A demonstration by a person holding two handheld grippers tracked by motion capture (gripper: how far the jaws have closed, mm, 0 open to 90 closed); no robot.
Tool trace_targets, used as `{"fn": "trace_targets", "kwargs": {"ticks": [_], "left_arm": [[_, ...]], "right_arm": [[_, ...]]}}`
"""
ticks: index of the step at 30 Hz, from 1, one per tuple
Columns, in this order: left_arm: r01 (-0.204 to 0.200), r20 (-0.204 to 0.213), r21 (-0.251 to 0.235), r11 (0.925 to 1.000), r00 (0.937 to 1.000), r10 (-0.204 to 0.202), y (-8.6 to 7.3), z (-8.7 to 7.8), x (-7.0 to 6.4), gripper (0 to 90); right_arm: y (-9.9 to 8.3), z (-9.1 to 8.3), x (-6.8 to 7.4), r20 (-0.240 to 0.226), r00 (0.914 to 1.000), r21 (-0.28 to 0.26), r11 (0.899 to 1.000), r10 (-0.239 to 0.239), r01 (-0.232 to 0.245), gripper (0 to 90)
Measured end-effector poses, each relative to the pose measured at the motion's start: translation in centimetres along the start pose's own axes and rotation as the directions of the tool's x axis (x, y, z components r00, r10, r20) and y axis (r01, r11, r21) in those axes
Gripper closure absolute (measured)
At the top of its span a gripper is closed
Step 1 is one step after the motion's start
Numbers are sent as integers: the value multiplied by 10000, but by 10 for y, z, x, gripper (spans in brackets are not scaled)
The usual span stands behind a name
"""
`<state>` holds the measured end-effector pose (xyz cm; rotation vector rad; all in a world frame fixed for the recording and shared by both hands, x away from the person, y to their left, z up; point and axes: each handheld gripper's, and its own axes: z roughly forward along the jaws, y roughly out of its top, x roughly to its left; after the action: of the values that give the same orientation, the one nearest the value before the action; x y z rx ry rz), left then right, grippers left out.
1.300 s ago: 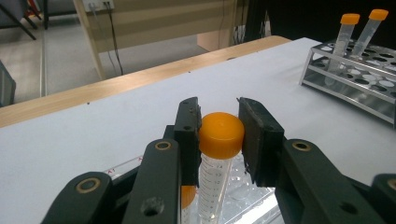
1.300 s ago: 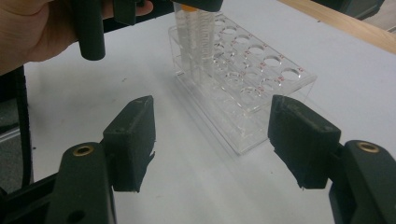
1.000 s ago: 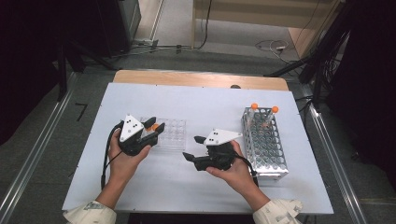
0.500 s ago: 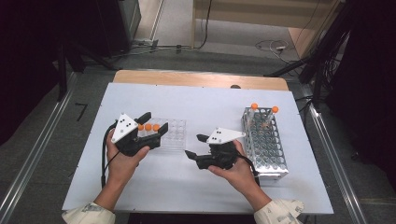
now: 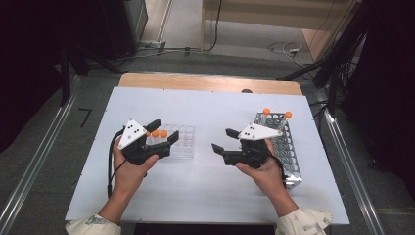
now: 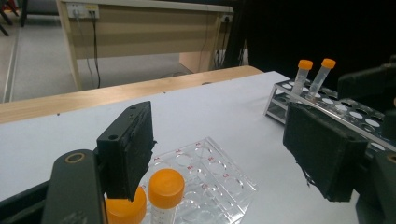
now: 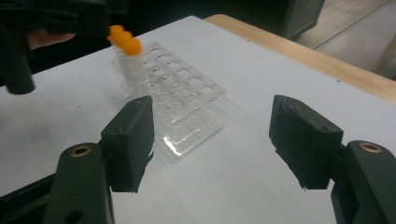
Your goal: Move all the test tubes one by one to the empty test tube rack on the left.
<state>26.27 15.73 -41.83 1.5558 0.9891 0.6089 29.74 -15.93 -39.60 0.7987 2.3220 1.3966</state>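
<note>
I count three orange-capped tubes (image 5: 155,134) in the clear tray (image 5: 182,143) and two more (image 5: 276,115) in the metal rack (image 5: 285,147) near the table's right edge. I hold two grippers, jaws apart.

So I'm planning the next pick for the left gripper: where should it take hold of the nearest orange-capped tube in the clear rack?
Probably at the orange cap of the nearest tube, from above. The tube stands upright in the clear rack with a second capped tube close beside it, so only the top is free. The left gripper is open; its jaws should straddle the cap on the sides clear of that neighbour.
</note>
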Motion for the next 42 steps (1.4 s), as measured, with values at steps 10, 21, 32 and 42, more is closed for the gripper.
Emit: {"fn": "trace_targets", "kwargs": {"ticks": [10,21,32,42], "left_arm": [[43,127,96,9999,9999,-44,-1,1,-2,258],[29,96,96,9999,9999,-30,-3,2,-3,257],[110,175,186,9998,9998,-113,-3,4,-5,212],[32,161,139,9999,9999,-34,-3,4,-6,190]], "right_arm": [[-5,-26,-42,1262,9894,-284,9972,717,-687,289],[-15,-45,-81,2286,9649,-711,9907,1295,-1161,284],[-29,-58,-113,3592,9183,-1044,9850,1665,-1377,203],[-45,-61,-133,4081,8913,-1056,9800,1976,-1689,209]]}}
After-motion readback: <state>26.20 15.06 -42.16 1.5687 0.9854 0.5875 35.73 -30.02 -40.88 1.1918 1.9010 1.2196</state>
